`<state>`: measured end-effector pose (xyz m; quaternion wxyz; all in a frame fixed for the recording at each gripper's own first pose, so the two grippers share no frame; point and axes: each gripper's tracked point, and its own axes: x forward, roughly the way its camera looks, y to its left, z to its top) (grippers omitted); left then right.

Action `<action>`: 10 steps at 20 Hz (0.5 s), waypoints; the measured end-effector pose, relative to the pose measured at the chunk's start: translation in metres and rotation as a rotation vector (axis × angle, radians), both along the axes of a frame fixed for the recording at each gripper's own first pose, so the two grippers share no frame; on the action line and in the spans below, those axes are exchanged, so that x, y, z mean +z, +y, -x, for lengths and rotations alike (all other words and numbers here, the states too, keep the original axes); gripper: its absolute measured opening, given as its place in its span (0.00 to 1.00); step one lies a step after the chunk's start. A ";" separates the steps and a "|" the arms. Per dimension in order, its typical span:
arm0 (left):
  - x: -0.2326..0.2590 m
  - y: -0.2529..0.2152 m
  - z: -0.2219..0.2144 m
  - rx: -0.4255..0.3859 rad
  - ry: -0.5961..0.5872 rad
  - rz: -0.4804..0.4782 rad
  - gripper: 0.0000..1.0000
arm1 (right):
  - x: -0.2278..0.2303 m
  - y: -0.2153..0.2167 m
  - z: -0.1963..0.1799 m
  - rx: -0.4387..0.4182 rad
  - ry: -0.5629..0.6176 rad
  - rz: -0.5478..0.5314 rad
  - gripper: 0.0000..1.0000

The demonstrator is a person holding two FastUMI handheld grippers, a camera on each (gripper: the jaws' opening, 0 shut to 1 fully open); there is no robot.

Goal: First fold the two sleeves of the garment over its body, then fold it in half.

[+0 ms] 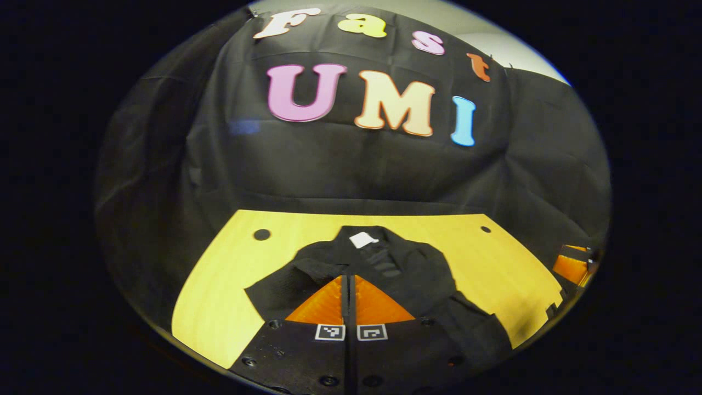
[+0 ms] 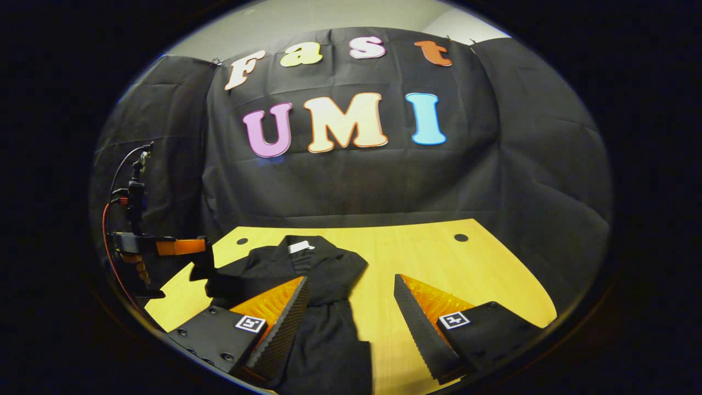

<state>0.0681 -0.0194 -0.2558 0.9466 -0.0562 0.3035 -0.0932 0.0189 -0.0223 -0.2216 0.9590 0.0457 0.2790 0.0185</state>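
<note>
A black garment (image 1: 417,269) lies on the yellow table (image 1: 493,258), collar and white label (image 1: 363,239) at the far end. My left gripper (image 1: 349,278) hovers over its near part, fingers pressed together, with dark cloth bunched around the tips. In the right gripper view the left gripper (image 2: 200,249) stands at the garment's (image 2: 329,269) left edge, and a sleeve (image 2: 211,274) rises to its tips. One sleeve (image 2: 329,340) trails toward me. My right gripper (image 2: 351,278) is open above the table (image 2: 439,258), its left finger (image 2: 279,323) over the cloth. The right gripper (image 1: 573,266) shows at the far right.
Black cloth walls close the booth behind and beside the table. Small round holes (image 2: 461,237) mark the tabletop's far corners. Bare wood lies to the right of the garment. A red cable (image 2: 107,230) hangs from the left gripper's body.
</note>
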 end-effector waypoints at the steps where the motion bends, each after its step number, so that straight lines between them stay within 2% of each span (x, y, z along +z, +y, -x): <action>1: -0.001 -0.015 -0.004 -0.025 0.004 0.004 0.00 | 0.000 -0.012 0.008 -0.022 0.002 0.000 1.00; 7: -0.016 -0.100 -0.024 -0.150 0.028 0.020 0.00 | -0.004 -0.071 0.048 -0.155 0.013 -0.013 0.98; 10: -0.027 -0.133 -0.028 -0.197 0.057 0.020 0.00 | -0.002 -0.089 0.061 -0.191 0.011 -0.010 0.98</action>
